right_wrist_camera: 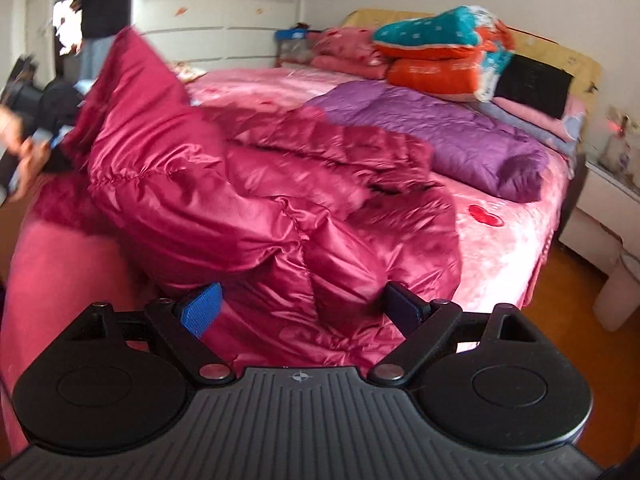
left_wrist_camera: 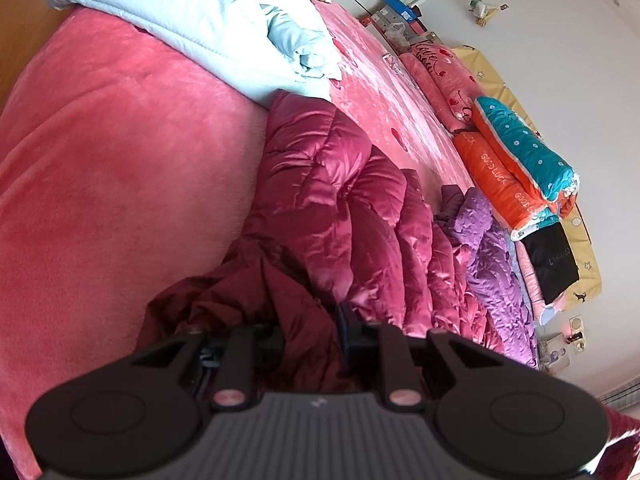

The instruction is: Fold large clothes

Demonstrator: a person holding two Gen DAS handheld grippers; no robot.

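**Coat half-lifted on a crowded bed, only one gripper gripping**

Bedroom, pink plush bed [right_wrist_camera: 516,240] as the work surface, white wardrobe [right_wrist_camera: 224,12] behind, wood floor at right. Bed is busy: purple jacket [right_wrist_camera: 448,136] just beside the coat, stacked orange and teal quilts [right_wrist_camera: 436,52] at the headboard, pale blue duvet [left_wrist_camera: 192,12] on the far side. A person stands by the wardrobe, only partly in view.

Red coat [right_wrist_camera: 240,192], shiny and puffy, lies bunched across the near edge of the bed. Left gripper [left_wrist_camera: 310,336] has jaws narrow, pinched on a dark maroon fold of the coat; that side stands raised in the right wrist view. Right gripper [right_wrist_camera: 298,308] has jaws wide, pads either side of coat fabric but not pressing it.

Risks, as I judge them:
- Slick shell plus thin pinch: left hold could slip if pulled hard.
- Right jaws may close on a fat bulge, or catch only one layer, so the fold comes out crooked.
- Coat overlaps the purple jacket's edge; dragging could pull that along.
- Coat sits near the bed edge; a loose part could slide to the floor.
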